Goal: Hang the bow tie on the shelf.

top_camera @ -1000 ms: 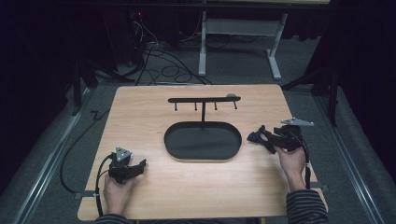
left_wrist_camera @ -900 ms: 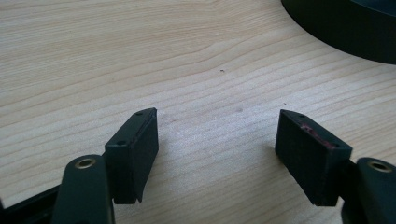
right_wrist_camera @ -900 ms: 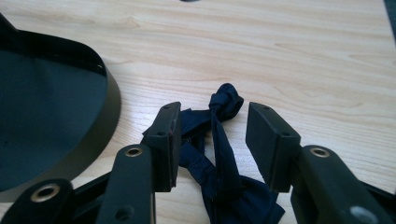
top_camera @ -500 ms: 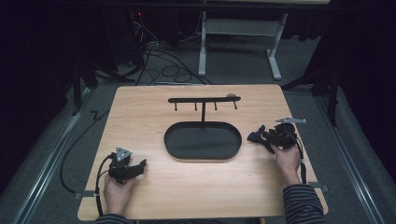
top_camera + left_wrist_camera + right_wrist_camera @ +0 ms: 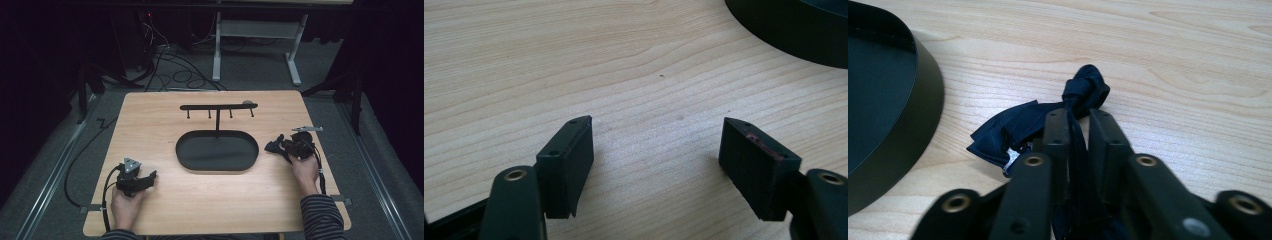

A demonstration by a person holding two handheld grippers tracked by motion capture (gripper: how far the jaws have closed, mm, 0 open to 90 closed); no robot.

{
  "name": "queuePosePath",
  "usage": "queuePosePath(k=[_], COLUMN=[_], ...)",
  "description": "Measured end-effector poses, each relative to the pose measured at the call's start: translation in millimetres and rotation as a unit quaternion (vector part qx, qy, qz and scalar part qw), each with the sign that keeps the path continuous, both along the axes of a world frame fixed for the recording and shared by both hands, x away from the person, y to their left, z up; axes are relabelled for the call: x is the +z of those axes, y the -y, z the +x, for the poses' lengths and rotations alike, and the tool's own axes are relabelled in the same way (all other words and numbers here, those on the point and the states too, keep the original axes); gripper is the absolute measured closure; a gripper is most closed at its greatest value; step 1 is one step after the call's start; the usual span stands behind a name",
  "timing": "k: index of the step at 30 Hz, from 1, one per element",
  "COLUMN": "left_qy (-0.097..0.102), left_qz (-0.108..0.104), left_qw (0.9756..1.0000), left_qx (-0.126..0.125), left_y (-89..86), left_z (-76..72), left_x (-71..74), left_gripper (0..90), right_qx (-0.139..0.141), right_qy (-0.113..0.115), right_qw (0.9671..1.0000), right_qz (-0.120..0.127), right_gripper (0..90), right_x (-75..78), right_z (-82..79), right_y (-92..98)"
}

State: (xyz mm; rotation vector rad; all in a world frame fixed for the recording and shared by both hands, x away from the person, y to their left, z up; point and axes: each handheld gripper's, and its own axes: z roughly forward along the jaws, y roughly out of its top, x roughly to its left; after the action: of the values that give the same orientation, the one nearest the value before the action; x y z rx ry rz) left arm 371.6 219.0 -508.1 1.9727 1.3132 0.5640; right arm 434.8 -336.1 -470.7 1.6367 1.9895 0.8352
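A dark blue cloth (image 5: pixel 1008 131) with a knot (image 5: pixel 1084 90) lies on the wooden table (image 5: pixel 165 125), just right of a black oval tray (image 5: pixel 215 152). My right gripper (image 5: pixel 1079 116) has just been closing its jaws, and a strip of the cloth is now pinched between them. In the high view the right gripper (image 5: pixel 278 146) sits low at the tray's right end. Near the front left of the table, my left gripper (image 5: pixel 148 178) rests with its jaws wide apart. The left gripper (image 5: pixel 656 140) has only bare wood between its jaws.
A black stand with a cross bar and several small pegs (image 5: pixel 218 106) rises from the tray's far side. The tray's wall shows at the left (image 5: pixel 923 115) in the right gripper view and at the upper right (image 5: pixel 794 35) in the left gripper view. Cables lie on the floor behind the table.
The right hand has sunk slightly toward the table and its jaws have closed from wide apart onto the cloth. The left hand has stayed put.
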Motion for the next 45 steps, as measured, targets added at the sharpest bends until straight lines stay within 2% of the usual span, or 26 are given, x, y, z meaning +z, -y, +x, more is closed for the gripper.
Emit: queuePosePath(k=[1,3,5,10,22,29,45], left_qy=[0.000,0.001,0.001,-0.001,-0.001,-0.001,0.000], left_qz=[0.000,0.000,0.000,0.001,0.000,0.000,0.000], left_qw=[1.0000,1.0000,1.0000,1.0000,1.0000,1.0000,1.0000], left_qx=[0.000,0.000,0.000,-0.001,0.000,-0.001,0.000], left_y=[0.0,0.0,0.0,-0.3,-0.3,-0.3,-0.4], left_z=[0.0,0.0,0.0,0.0,0.0,0.0,0.0], left_x=[0.0,-0.1,-0.1,0.1,0.1,0.1,0.1], left_gripper=[30.6,30.6,30.6,30.6,30.5,30.5,30.5], right_qx=[0.003,0.006,0.007,0.010,0.026,0.031,0.063], right_qy=[0.001,0.002,0.003,0.008,0.054,0.071,0.095], right_qw=[1.0000,1.0000,0.9999,0.9999,0.9981,0.9968,0.9934], right_qz=[0.000,0.001,0.011,0.011,0.012,0.017,0.014], right_gripper=[85.4,86.7,90.0,90.0,90.0,90.0,90.0], right_x=[0.3,0.6,1.2,3.2,22.7,33.8,52.5], right_z=[-0.3,-0.5,-1.2,-2.7,-17.0,-23.2,-43.2], right_y=[0.1,0.3,1.7,1.6,-0.9,-1.1,-8.0])
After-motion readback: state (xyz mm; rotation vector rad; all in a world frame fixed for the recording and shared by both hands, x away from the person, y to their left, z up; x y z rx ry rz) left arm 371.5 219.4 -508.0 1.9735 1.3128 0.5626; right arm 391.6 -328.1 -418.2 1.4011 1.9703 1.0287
